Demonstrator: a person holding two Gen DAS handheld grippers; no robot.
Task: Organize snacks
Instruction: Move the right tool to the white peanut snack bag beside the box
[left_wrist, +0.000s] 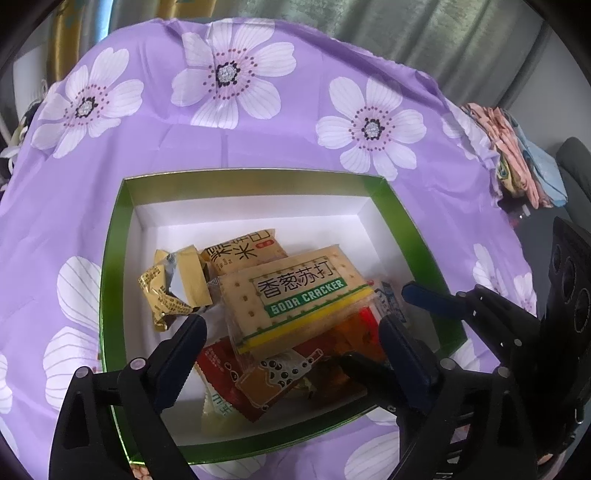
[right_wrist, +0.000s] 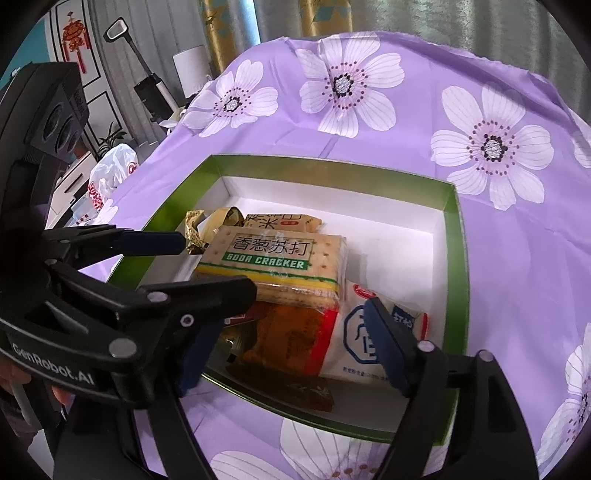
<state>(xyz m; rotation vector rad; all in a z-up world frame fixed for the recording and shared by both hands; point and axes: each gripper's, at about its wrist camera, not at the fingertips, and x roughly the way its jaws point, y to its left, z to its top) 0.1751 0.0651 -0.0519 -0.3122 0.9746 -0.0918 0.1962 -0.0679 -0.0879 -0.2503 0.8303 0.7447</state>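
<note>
A green box (left_wrist: 110, 266) with white inside stands open on a purple cloth (left_wrist: 258, 147) printed with big pale flowers. All the snacks are in this box, gathered in its left and near part, and the far right part of the white floor is bare.

On top of the pile lies a pack of soda crackers (left_wrist: 295, 295), flat with its green label up. To the left of it there is a crumpled gold wrapper (left_wrist: 173, 288), and behind it, at the far side, a tan packet (left_wrist: 245, 251) with dark characters. Under the crackers, at the near side, I see a red packet (left_wrist: 229, 373) with a drawing of a cup. In the right wrist view an orange packet (right_wrist: 288, 332) lies under the near edge of the crackers, and a white packet (right_wrist: 365, 339) with blue print lies to the right of it.

The left gripper (left_wrist: 291, 328) hangs over the pile with its jaws wide. The cracker pack is seen between them, but the fingers do not press it. The right gripper (right_wrist: 310, 306) is also wide and holds nothing; its right finger stands in front of the white packet, and whether it touches this packet I cannot tell.

Folded cloths (left_wrist: 517, 162) lie beyond the right edge of the table.
</note>
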